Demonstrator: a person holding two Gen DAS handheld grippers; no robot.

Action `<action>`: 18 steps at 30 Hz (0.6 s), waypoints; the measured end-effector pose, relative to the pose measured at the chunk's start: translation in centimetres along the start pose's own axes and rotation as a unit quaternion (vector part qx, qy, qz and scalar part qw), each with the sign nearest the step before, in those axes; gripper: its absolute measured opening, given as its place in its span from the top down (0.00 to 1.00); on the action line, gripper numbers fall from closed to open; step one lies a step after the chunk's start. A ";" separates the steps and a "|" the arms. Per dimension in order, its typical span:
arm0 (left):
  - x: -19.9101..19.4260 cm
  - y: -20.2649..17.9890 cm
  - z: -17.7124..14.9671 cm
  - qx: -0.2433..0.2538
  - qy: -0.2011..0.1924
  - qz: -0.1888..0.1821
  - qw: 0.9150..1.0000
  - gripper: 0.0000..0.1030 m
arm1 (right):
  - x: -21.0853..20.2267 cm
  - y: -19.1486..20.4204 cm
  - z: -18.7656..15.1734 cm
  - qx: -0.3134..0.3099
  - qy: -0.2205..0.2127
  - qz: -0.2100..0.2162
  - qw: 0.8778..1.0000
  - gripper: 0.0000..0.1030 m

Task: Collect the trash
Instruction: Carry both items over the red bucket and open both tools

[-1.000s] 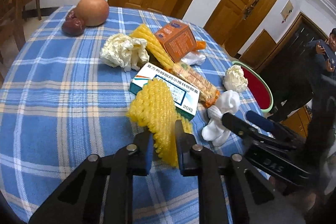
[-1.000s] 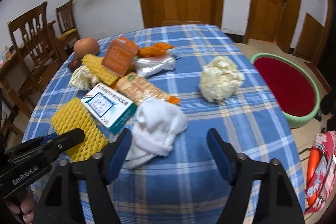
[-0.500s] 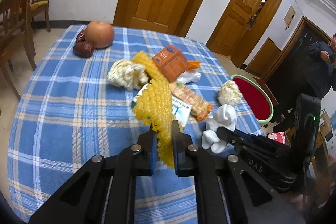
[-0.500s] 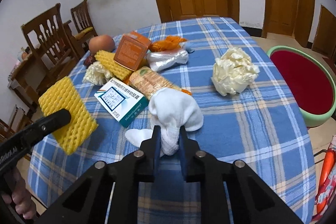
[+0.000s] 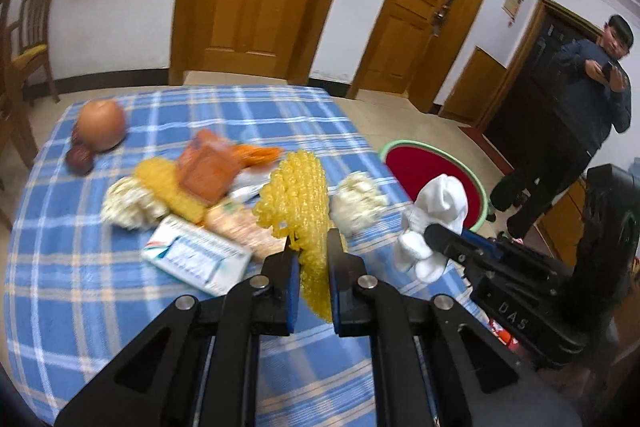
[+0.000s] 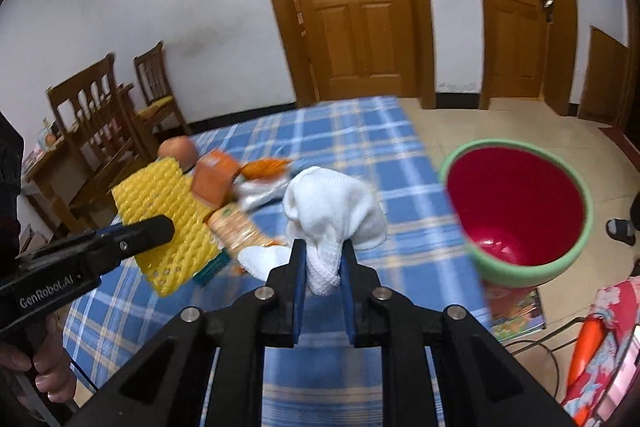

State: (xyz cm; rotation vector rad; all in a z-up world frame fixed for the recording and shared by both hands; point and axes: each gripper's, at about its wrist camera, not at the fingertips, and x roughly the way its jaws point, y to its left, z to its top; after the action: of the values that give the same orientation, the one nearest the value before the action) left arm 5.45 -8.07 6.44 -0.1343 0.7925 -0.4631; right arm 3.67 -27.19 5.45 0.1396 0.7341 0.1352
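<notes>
My left gripper (image 5: 311,245) is shut on a yellow foam net (image 5: 298,193) and holds it above the blue plaid table (image 5: 80,267). It also shows in the right wrist view (image 6: 160,223). My right gripper (image 6: 323,255) is shut on a white cloth (image 6: 332,211), lifted off the table; the cloth also shows in the left wrist view (image 5: 436,211). A red bin with a green rim (image 6: 516,211) stands on the floor just right of the table, also in the left wrist view (image 5: 424,167).
On the table lie a white-green medicine box (image 5: 196,255), an orange box (image 5: 208,171), a cracker pack (image 5: 244,227), two crumpled tissues (image 5: 130,203) (image 5: 358,203), another yellow net (image 5: 168,183) and fruit (image 5: 100,125). Chairs (image 6: 104,131) stand at left. A person (image 5: 580,107) stands at right.
Both grippers have risen and swung right toward the bin, carrying the yellow net and the white cloth. The bin now shows larger and closer in the right wrist view.
</notes>
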 end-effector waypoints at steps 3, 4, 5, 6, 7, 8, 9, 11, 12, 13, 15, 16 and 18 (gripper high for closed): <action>1.1 -1.7 0.9 0.014 0.001 -0.005 1.000 0.89 | -0.7 -2.4 0.8 0.016 -0.015 -0.012 1.000 0.83; 1.7 -2.3 1.3 0.019 0.002 -0.007 1.000 0.89 | -0.9 -3.2 1.0 0.021 -0.019 -0.017 0.999 0.83; 2.2 -2.8 1.6 0.022 0.004 -0.010 1.000 0.89 | -1.0 -3.6 1.0 0.024 -0.022 -0.021 0.999 0.83; 2.6 -3.2 1.9 0.024 0.006 -0.013 1.000 0.89 | -1.1 -4.5 1.2 0.030 -0.025 -0.027 0.999 0.83; 3.0 -3.6 2.1 0.026 0.008 -0.016 0.999 0.89 | -1.1 -5.2 1.4 0.034 -0.027 -0.031 0.999 0.83; 3.6 -4.4 2.6 0.031 0.010 -0.021 0.999 0.89 | -1.1 -6.0 1.4 0.039 -0.029 -0.036 0.998 0.83; 4.1 -4.8 2.8 0.035 0.011 -0.023 0.999 0.89 | -1.1 -6.7 1.6 0.045 -0.030 -0.041 0.998 0.83; 5.2 -6.0 3.4 0.046 0.013 -0.028 0.998 0.89 | -0.9 -8.1 1.8 0.056 -0.032 -0.050 0.997 0.83; 5.7 -6.6 3.7 0.051 0.014 -0.031 0.998 0.89 | -0.8 -8.9 1.9 0.063 -0.032 -0.055 0.996 0.83; 6.2 -7.2 4.0 0.054 0.016 -0.033 0.998 0.89 | -0.7 -9.6 1.9 0.068 -0.031 -0.060 0.995 0.83; 7.8 -8.4 4.5 0.061 0.022 -0.040 0.997 0.89 | -0.4 -10.8 2.0 0.077 -0.029 -0.070 0.994 0.83; 8.3 -8.7 4.6 0.063 0.024 -0.042 0.997 0.89 | -0.1 -11.7 2.1 0.082 -0.026 -0.075 0.993 0.83; 10.0 -9.8 5.0 0.071 0.030 -0.045 0.996 0.89 | 0.5 -12.9 2.2 0.092 -0.021 -0.081 0.992 0.83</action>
State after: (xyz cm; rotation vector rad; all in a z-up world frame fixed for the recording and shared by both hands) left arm 11.71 -21.64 6.22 -0.0251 0.8120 -0.6098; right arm 6.47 -39.95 4.50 0.2573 0.7126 -0.0900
